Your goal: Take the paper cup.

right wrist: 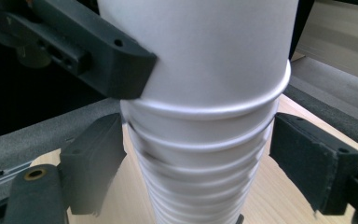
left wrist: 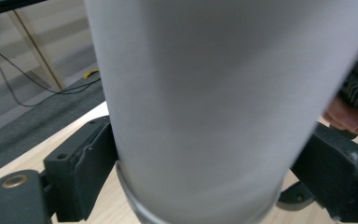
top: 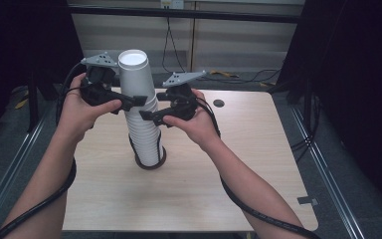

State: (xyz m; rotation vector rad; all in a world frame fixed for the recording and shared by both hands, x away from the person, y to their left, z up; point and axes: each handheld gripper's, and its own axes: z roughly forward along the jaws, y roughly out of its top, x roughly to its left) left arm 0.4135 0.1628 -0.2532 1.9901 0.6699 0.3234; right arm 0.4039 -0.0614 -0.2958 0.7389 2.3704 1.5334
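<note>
Tongs (top: 132, 102) clamp top cup (top: 135, 74).

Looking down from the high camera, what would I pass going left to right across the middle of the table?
Left hand → left gripper → stack of white paper cups → right gripper → right hand → small dark hole in the table.

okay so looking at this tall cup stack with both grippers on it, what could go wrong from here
The stack of white cups is tall and leans slightly; a sideways pull could topple it. The left gripper clamps the top cup, which may crush. The right gripper straddles lower rims loosely, so several cups might lift together.
</note>
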